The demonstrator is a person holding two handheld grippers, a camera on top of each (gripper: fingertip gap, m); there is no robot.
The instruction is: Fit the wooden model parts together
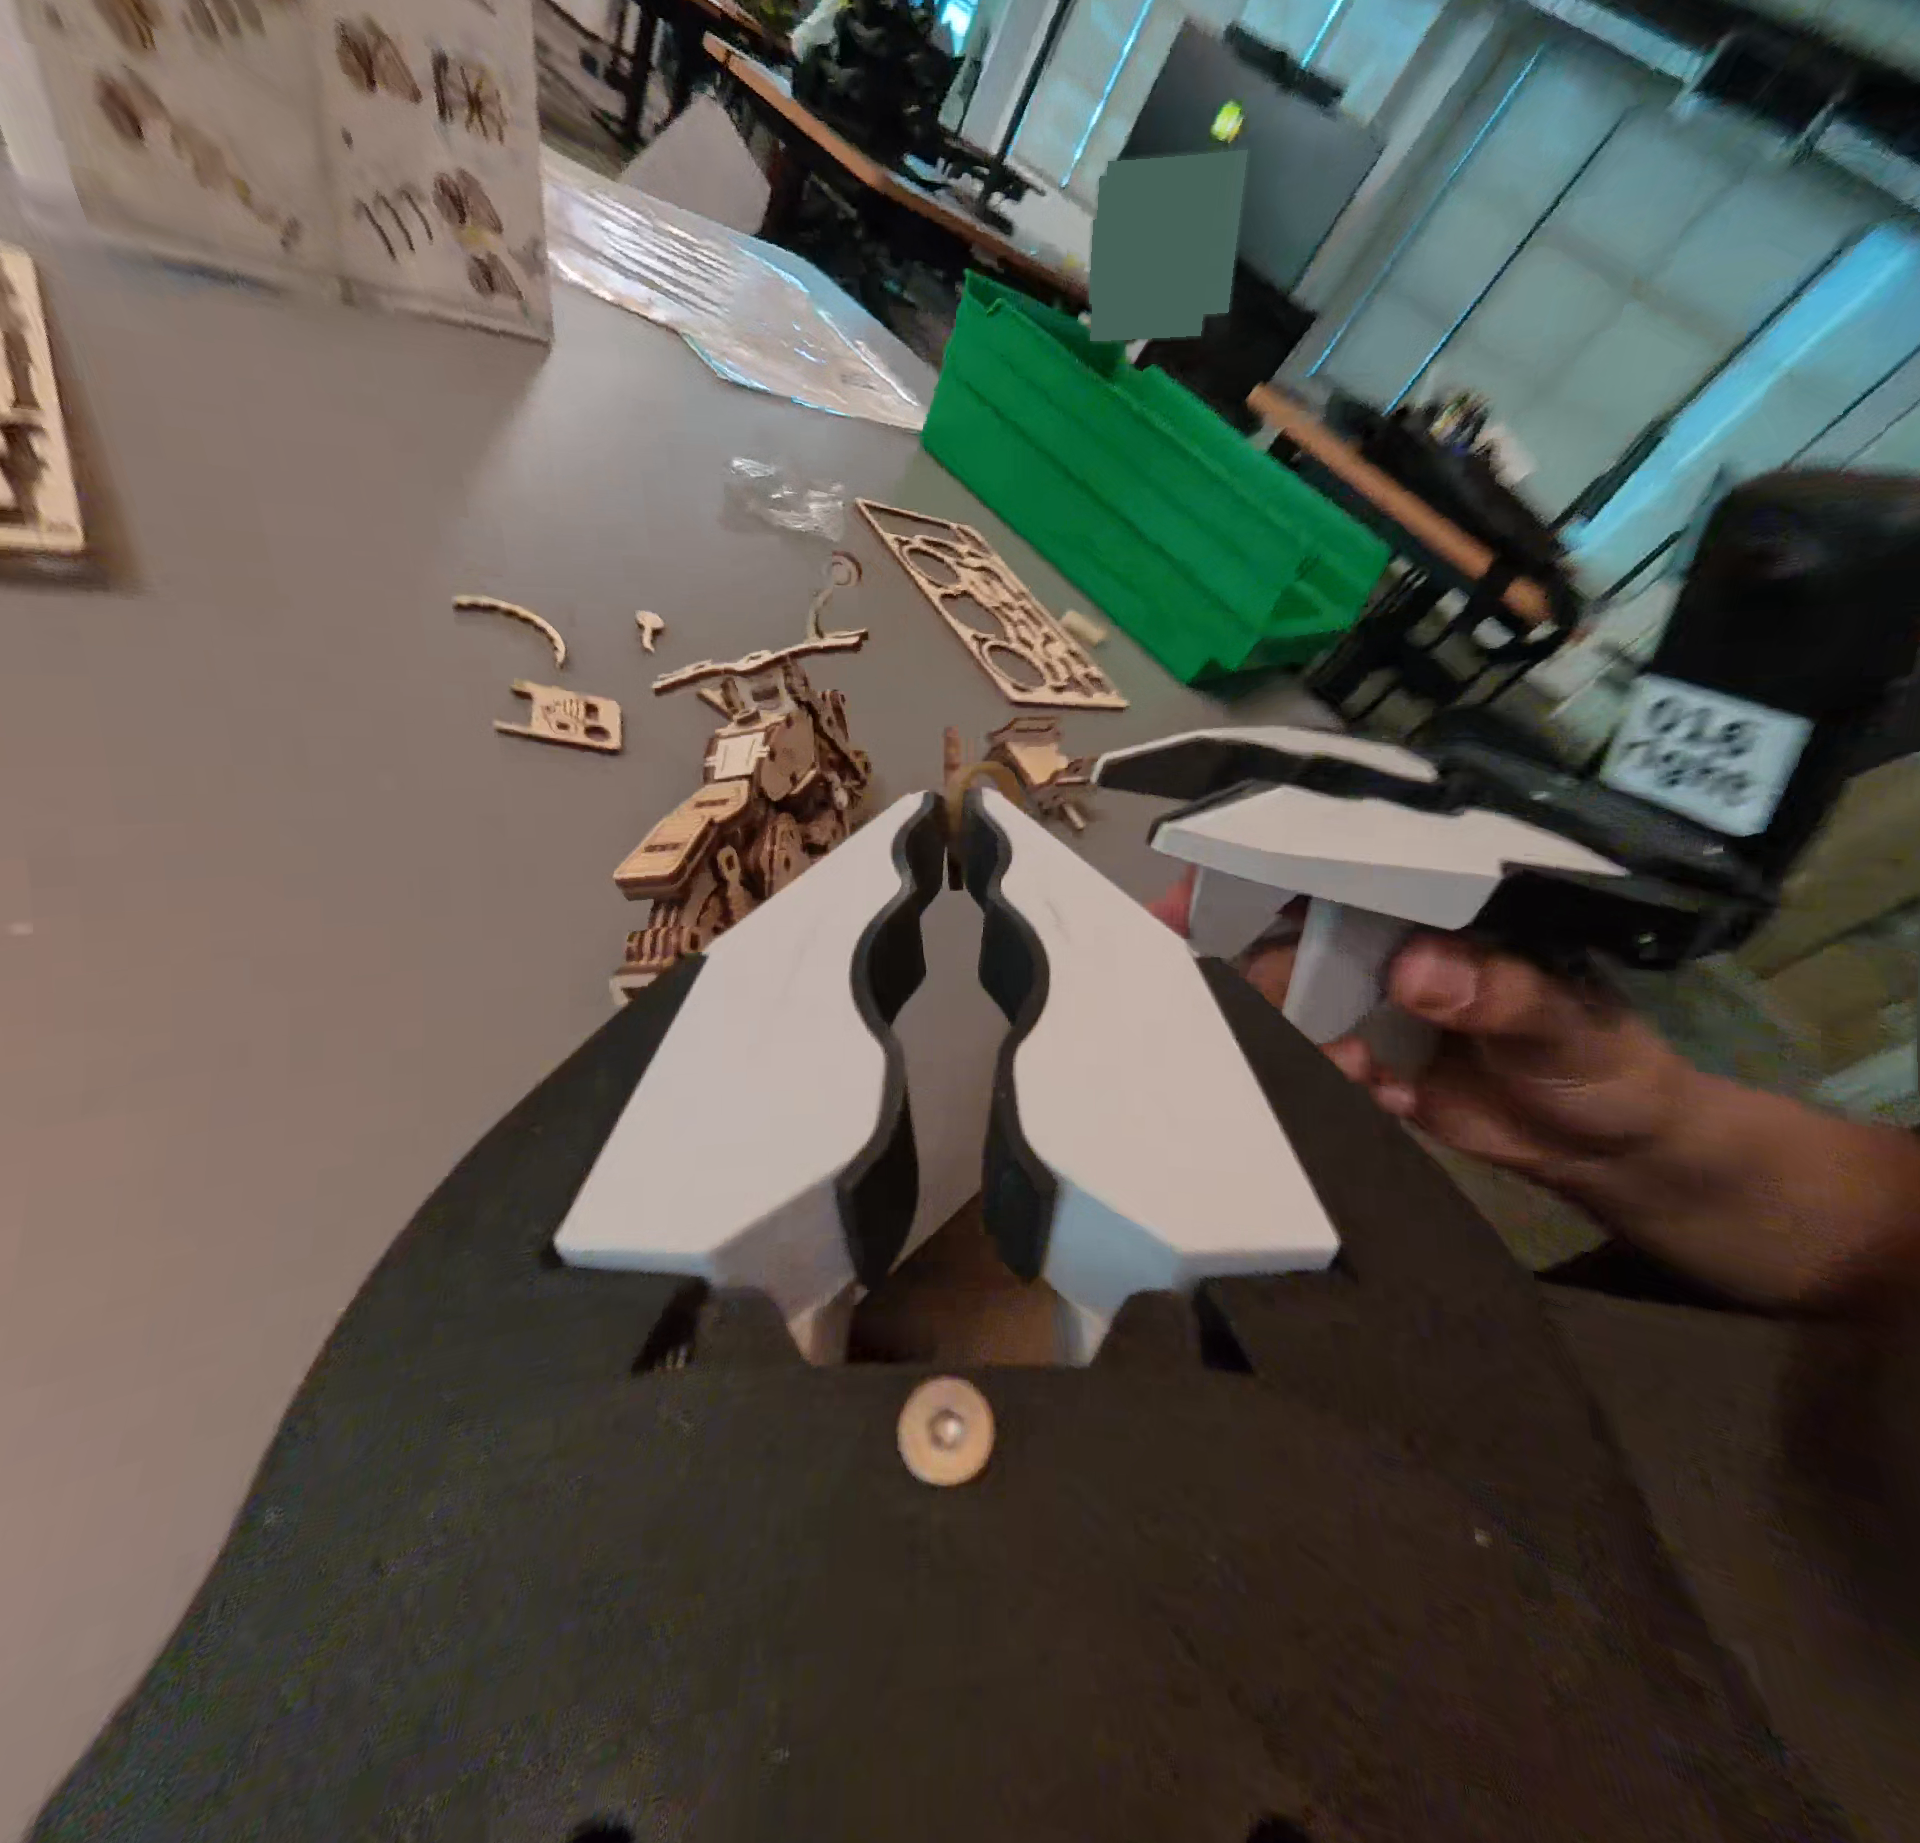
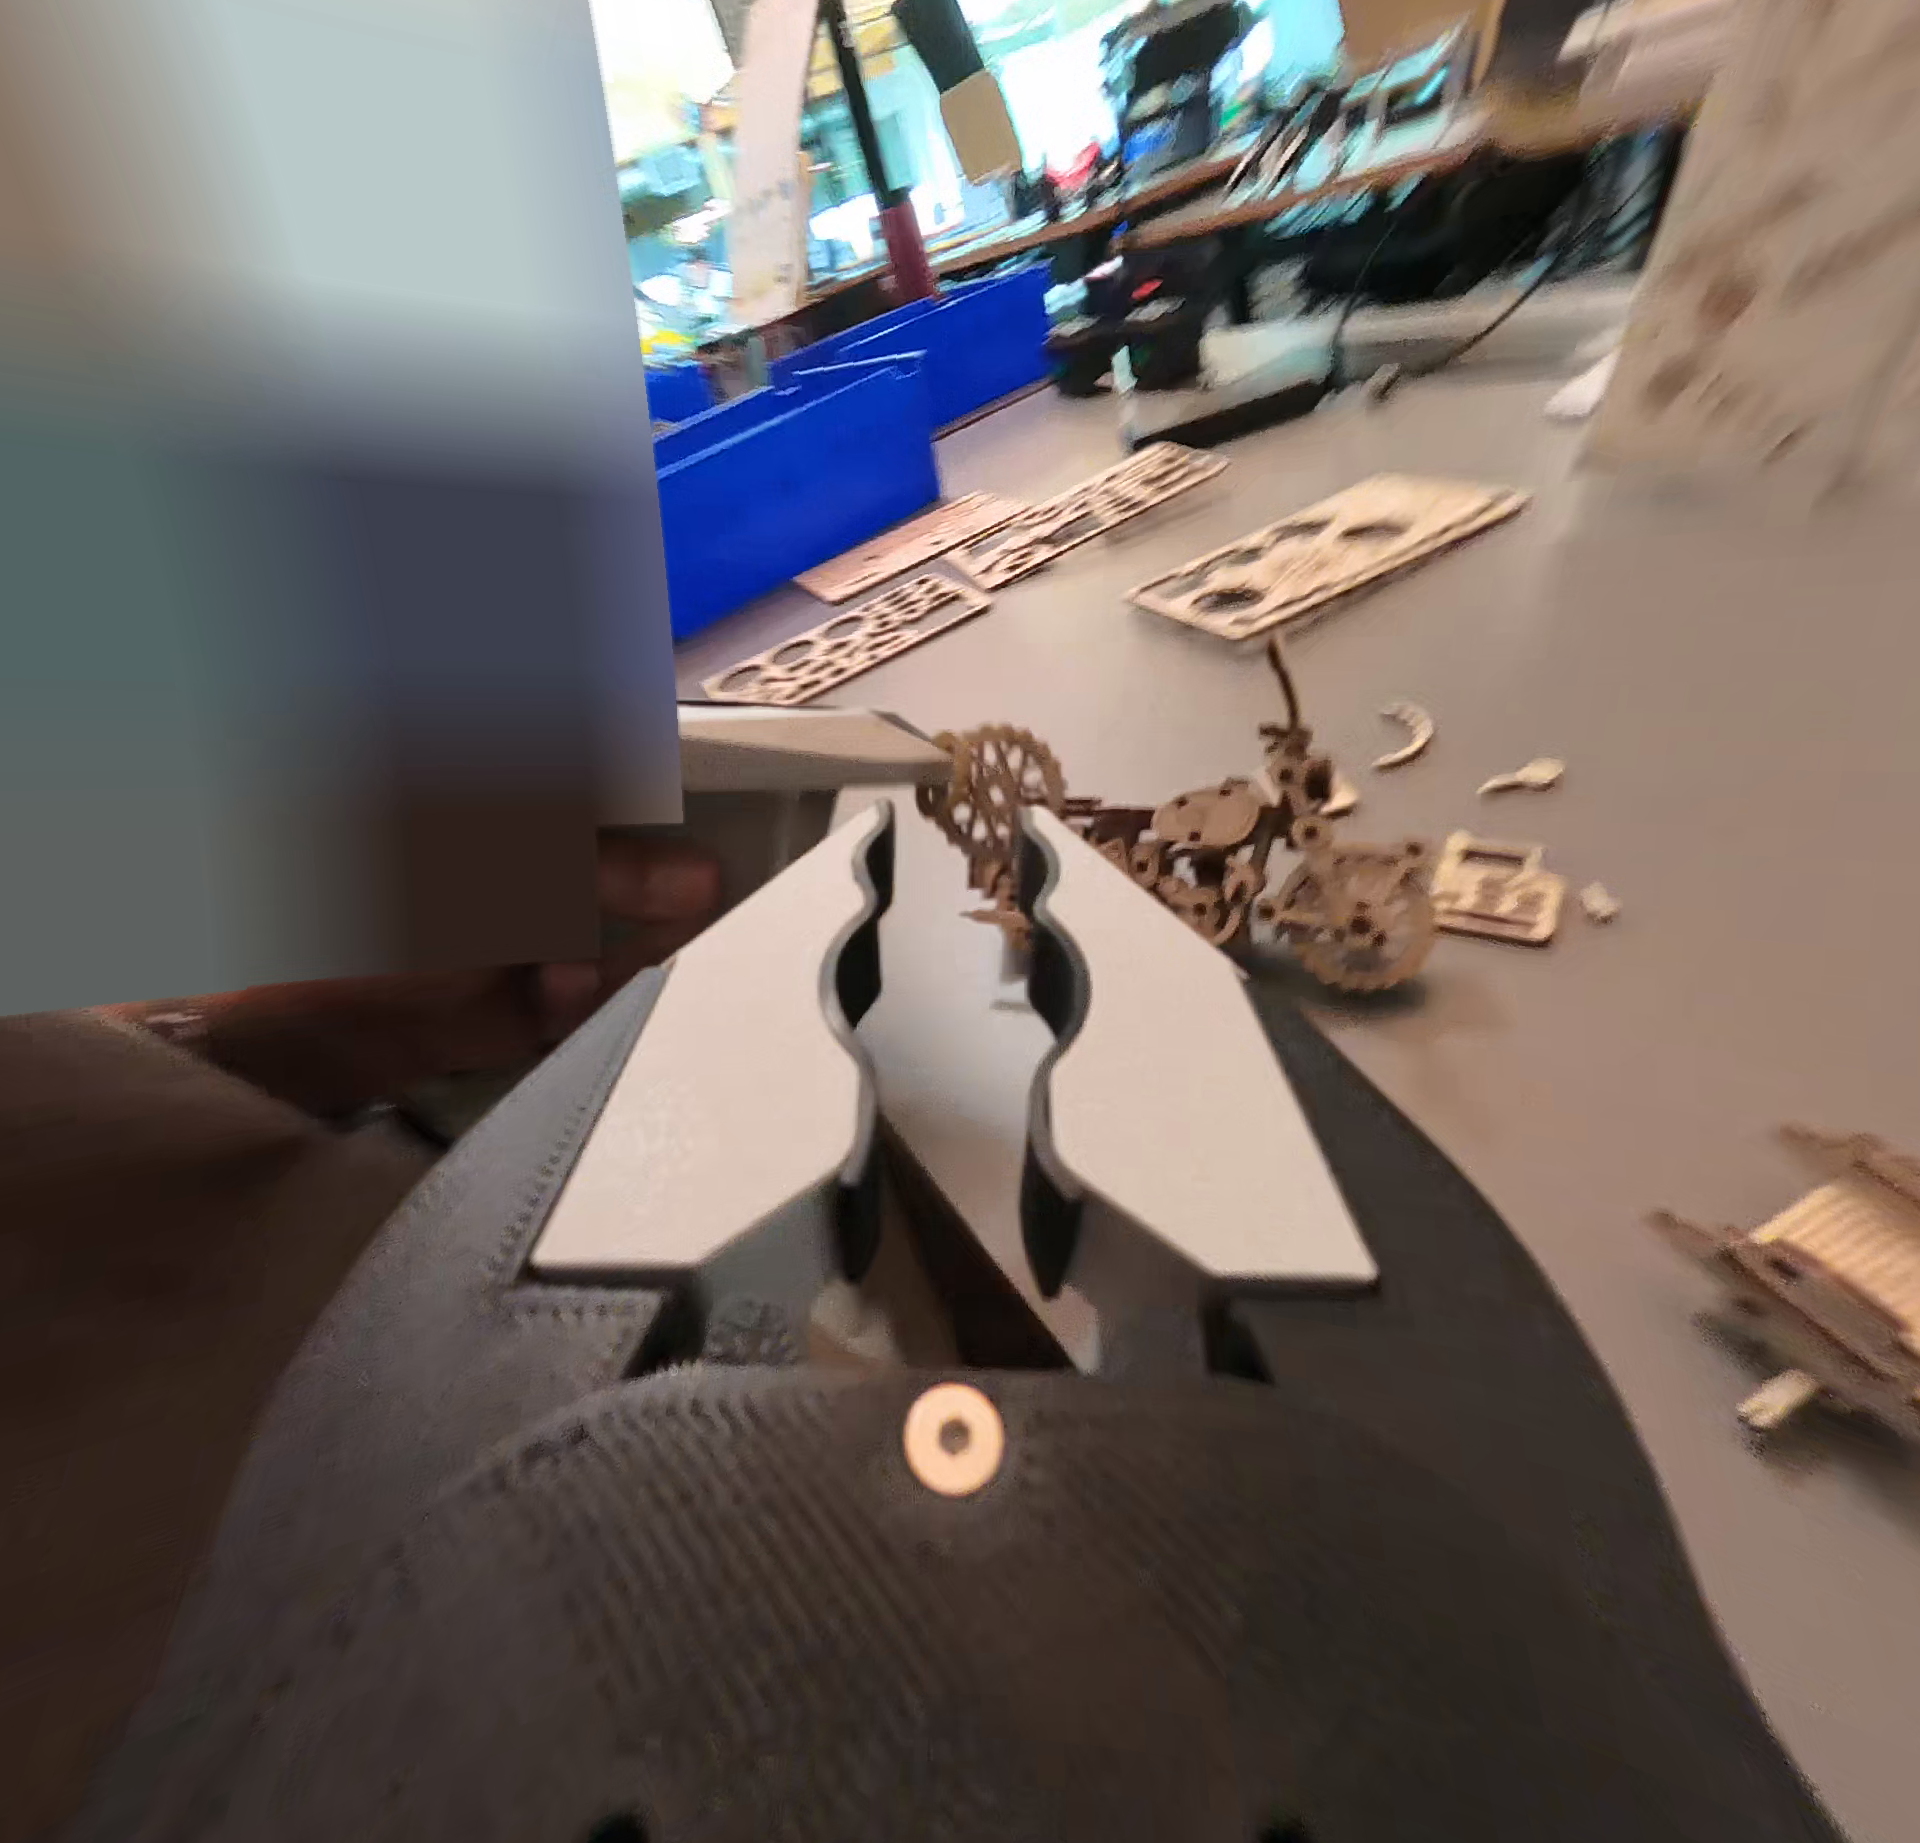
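My left gripper [image 1: 951, 825] is shut on a thin wooden gear wheel [image 1: 953, 848], seen edge-on between its tips and held above the grey table. In the right wrist view the gear [image 2: 992, 785] faces flat, held by the left gripper's finger [image 2: 810, 733] from the left. My right gripper [image 2: 958, 823] is open, its tips just short of the gear; in the left wrist view it [image 1: 1127, 804] comes in from the right. A wooden motorbike model [image 1: 748, 817] [image 2: 1247, 858] lies on its side on the table beyond. A smaller wooden sub-assembly [image 1: 1039, 765] [image 2: 1808, 1284] lies close by.
Loose wooden parts [image 1: 561, 718] [image 2: 1496, 894] lie left of the bike. Punched-out wooden sheets [image 1: 987, 609] [image 2: 1330, 557] lie farther back. A green bin [image 1: 1132, 536], blue bins [image 2: 800, 484] and an upright printed sheet [image 1: 291, 110] stand around the table edges. A person's hand [image 1: 1538, 1097] holds the right gripper.
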